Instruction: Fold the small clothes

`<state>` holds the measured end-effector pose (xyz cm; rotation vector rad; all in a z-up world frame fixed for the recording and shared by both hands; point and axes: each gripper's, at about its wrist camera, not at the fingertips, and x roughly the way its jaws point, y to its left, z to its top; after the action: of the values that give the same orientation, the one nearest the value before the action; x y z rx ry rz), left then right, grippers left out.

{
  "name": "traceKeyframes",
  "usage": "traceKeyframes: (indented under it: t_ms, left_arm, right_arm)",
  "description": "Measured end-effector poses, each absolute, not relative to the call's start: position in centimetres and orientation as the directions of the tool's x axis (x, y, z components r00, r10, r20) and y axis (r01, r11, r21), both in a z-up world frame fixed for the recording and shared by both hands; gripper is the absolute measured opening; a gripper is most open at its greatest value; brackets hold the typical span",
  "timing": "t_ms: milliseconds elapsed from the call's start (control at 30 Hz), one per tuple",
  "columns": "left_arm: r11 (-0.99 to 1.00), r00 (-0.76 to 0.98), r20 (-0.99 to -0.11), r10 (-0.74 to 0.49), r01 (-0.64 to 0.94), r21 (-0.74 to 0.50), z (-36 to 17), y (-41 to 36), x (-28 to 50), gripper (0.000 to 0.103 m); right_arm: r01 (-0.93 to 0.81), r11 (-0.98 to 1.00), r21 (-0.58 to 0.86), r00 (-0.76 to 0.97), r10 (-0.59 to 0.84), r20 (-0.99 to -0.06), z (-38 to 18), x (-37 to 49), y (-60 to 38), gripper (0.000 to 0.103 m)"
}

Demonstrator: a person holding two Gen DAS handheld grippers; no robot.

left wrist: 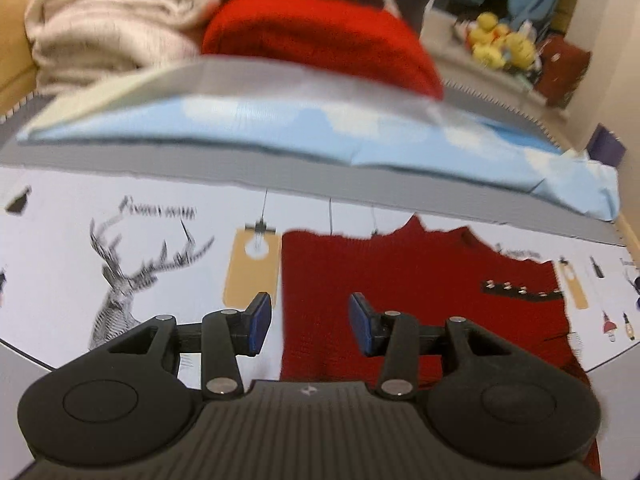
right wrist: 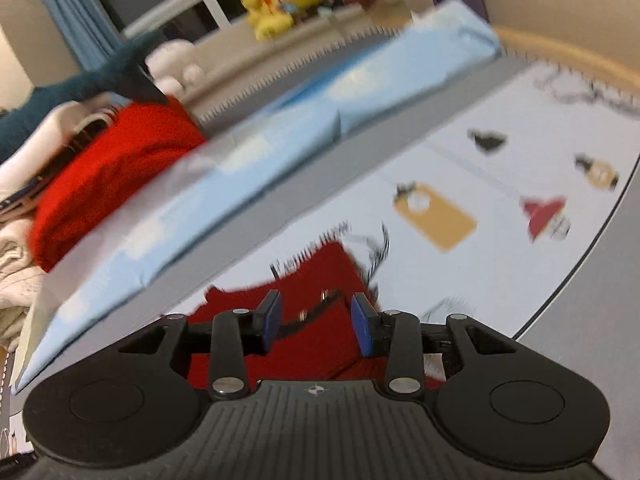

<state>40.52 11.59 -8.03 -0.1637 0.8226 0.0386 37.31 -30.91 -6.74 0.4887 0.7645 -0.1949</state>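
Left wrist view puts your red knit garment [left wrist: 420, 300] flat on the printed surface [left wrist: 120, 280], its black studded strip [left wrist: 520, 292] toward the right side. Your left tool [left wrist: 310, 322] hangs above the garment's left edge, fingers apart and holding nothing. Your right tool [right wrist: 314, 326] is likewise spread and empty over the same garment [right wrist: 320, 280] (that view is blurred). Behind lies a folded light-blue cloth [left wrist: 280, 128], then a red pile [left wrist: 320, 36] beside cream towels [left wrist: 112, 20].
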Motion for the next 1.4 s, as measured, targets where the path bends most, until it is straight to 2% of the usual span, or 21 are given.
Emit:
traceKeyframes:
  t_ms: [133,267,433,567,667,733,800,900,1200,1400]
  left_arm:
    - [0.995,0.725,-0.689,-0.006,-0.062,-0.073,-4.9,11.3,35.9,0.048]
    - [0.997,0.709,-0.705,-0.008,-0.048,-0.059,-2.5,11.9,30.7,0.048]
    - [0.998,0.692,-0.721,-0.035,-0.009,-0.057,-1.5,12.6,22.6,0.048]
    - [0.995,0.642,-0.765,-0.046,-0.041,-0.094,-4.7,12.9,17.6,0.048]
    - [0.984,0.570,-0.818,-0.074,-0.091,-0.152,-9.3,13.4,15.7,0.048]
    - [0.981,0.479,-0.875,-0.064,-0.131,-0.144,-12.4,13.8,15.2,0.046]
    - [0.981,0.435,-0.897,-0.080,-0.123,-0.147,-14.1,13.8,15.0,0.044]
    - [0.988,0.394,-0.914,-0.094,-0.073,-0.134,-15.7,13.5,15.0,0.045]
    - [0.988,0.258,-0.960,-0.111,-0.077,-0.134,-20.2,13.5,13.9,0.046]
    - [0.984,0.306,-0.945,-0.118,-0.091,-0.153,-20.9,13.7,12.6,0.045]
  right_arm:
    - [0.265,0.888,0.376,0.786,0.027,-0.618,-1.2,33.7,-32.3,0.040]
    - [0.218,0.882,0.417,0.835,0.052,-0.548,3.6,28.0,-34.5,0.040]
    - [0.178,0.895,0.410,0.825,0.092,-0.558,5.6,20.6,-37.6,0.040]
    - [0.212,0.911,0.354,0.763,0.071,-0.642,3.1,15.7,-39.9,0.040]
    - [0.225,0.921,0.317,0.686,0.081,-0.723,-0.8,13.8,-41.0,0.040]
    - [0.242,0.921,0.305,0.634,0.088,-0.768,-3.7,12.9,-41.6,0.040]
    - [0.272,0.914,0.301,0.531,0.118,-0.839,-6.7,12.6,-41.9,0.041]
    - [0.269,0.912,0.310,0.479,0.153,-0.865,-8.4,12.6,-42.2,0.041]
    - [0.300,0.939,0.168,0.281,0.082,-0.956,-13.8,12.8,-41.5,0.042]
    - [0.216,0.972,0.088,0.218,0.040,-0.975,-15.6,12.4,-39.7,0.048]
